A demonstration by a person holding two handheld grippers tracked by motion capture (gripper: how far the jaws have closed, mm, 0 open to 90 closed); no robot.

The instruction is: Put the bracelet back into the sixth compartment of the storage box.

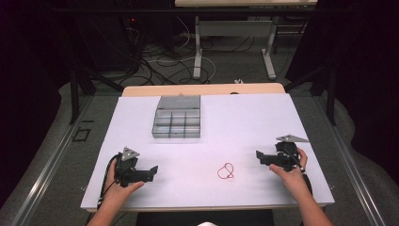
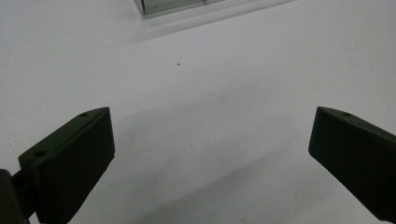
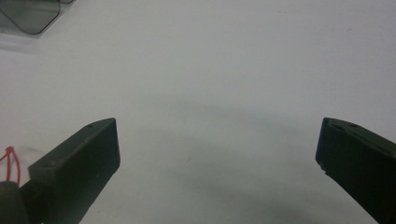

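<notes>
A red band (image 1: 226, 171), a thin loop twisted into a rough figure eight, lies flat on the white table (image 1: 244, 122) near the front edge, a little right of the middle. It lies between the two grippers, nearer the right one, and touches neither. In the right gripper view a sliver of the red loop shows at the left edge, beside the left jaw.

The right gripper (image 1: 259, 157) rests on the table to the right of the band, held in the person's right hand (image 1: 289, 170), its jaws pointing left toward the band. Its jaws stand spread wide with only bare table between them.

The left gripper (image 1: 153, 170) sits near the front left of the table in the left hand (image 1: 123, 184), jaws pointing right. They too are spread wide apart and hold nothing.

Farther back, left of centre, stands a grey box (image 1: 177, 123) divided into small compartments, its lid open at the back. It is well apart from the band and both grippers. No writing can be read on anything.
</notes>
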